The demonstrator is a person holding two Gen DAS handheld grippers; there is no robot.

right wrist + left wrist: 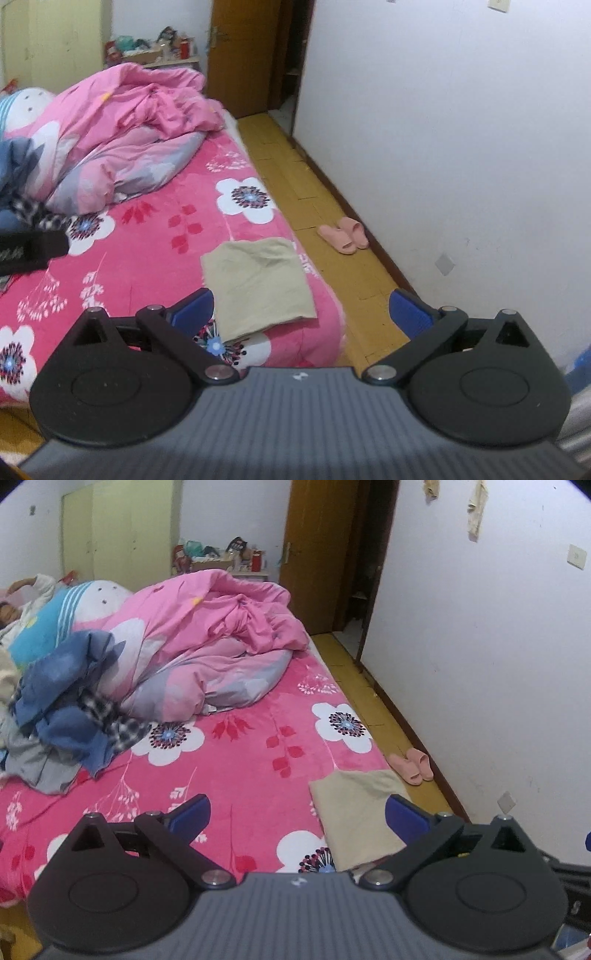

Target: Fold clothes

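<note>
A folded beige garment [354, 812] lies flat near the bed's right edge; it also shows in the right wrist view [258, 282]. A heap of unfolded clothes [62, 716], blue, grey and checked, lies at the left of the bed, and its edge shows in the right wrist view [22, 177]. My left gripper [297, 818] is open and empty, held above the bed just left of the beige garment. My right gripper [301, 308] is open and empty, above the beige garment's near end and the bed edge.
The bed has a pink floral cover [240, 775]. A crumpled pink quilt [207, 642] is piled behind. A person [22, 609] lies at the far left. Pink slippers [343, 234] sit on the yellow floor by the white wall. An open wooden door [321, 554] stands behind.
</note>
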